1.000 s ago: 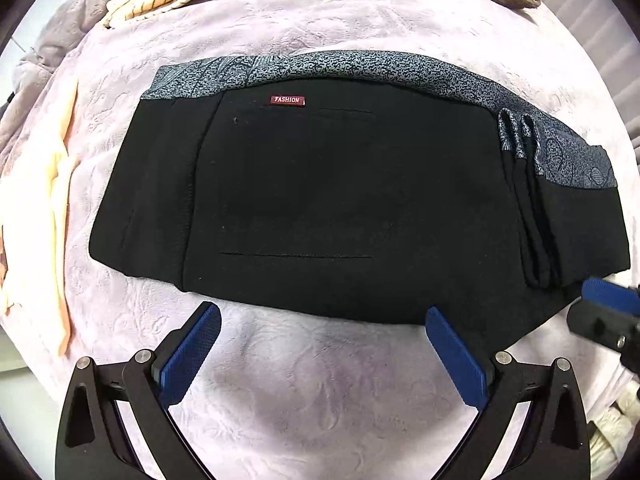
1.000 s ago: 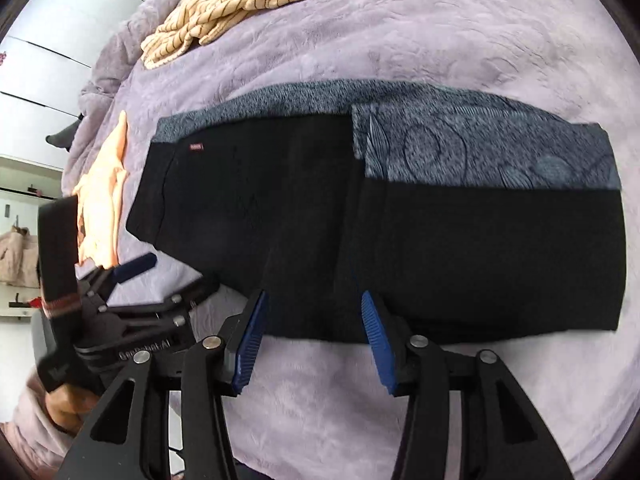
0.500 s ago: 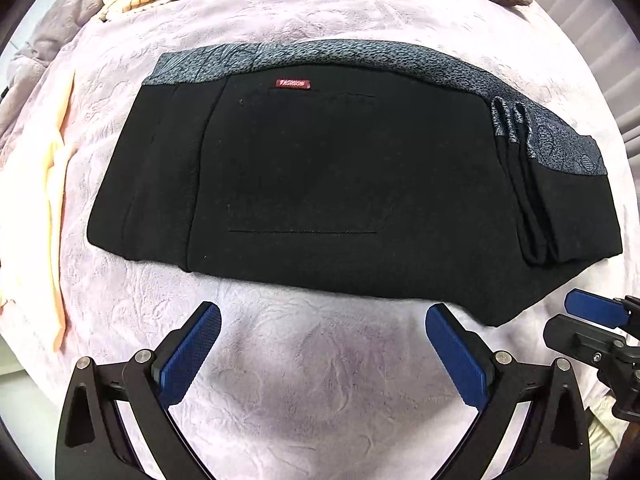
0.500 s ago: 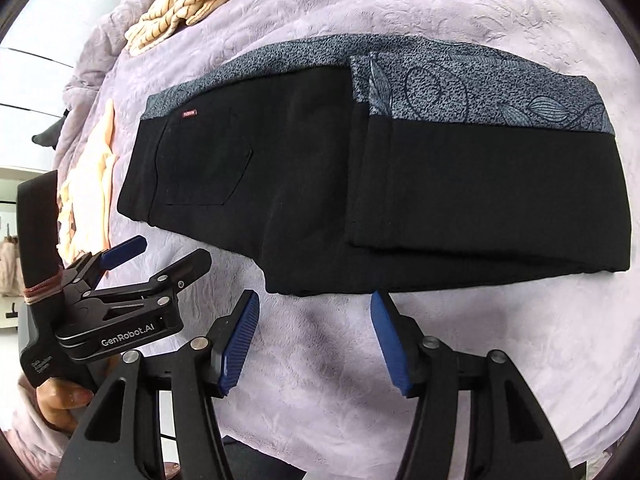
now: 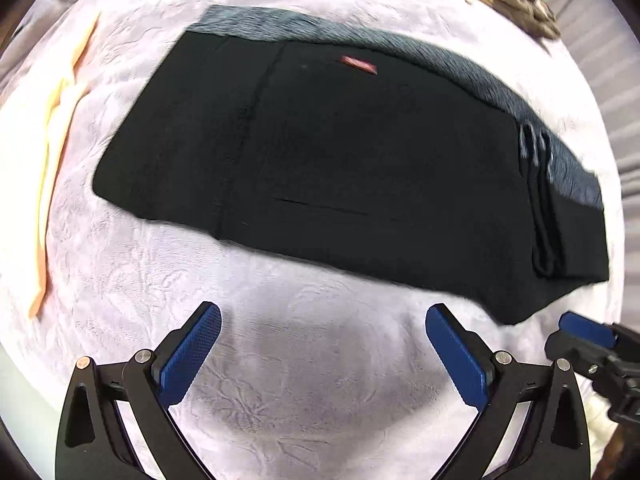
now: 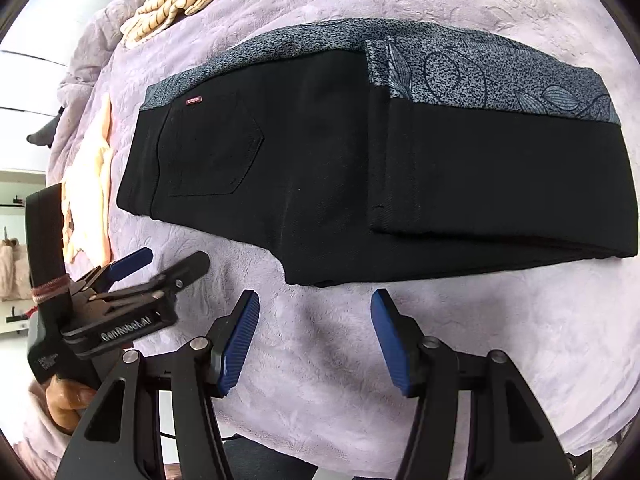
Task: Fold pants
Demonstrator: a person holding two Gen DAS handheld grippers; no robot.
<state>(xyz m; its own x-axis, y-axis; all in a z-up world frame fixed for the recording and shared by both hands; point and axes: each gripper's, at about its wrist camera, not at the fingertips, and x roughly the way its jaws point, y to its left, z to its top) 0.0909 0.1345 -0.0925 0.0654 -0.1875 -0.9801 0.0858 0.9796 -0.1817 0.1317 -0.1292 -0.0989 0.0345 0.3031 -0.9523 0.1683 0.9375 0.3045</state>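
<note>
Both tongs (image 6: 315,338) farther from pants (image 6: 360,168)

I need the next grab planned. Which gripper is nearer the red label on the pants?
Left. The left gripper hovers off the pocket end, where the red label sits; the right gripper hovers off the near edge, further along toward the folded legs.

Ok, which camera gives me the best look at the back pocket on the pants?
The right wrist view. There the back pocket is sharp, its pointed stitched outline fully visible below the red label. The left wrist view is motion-blurred: only a faint stitch line and the smeared label show on the pants.
</note>
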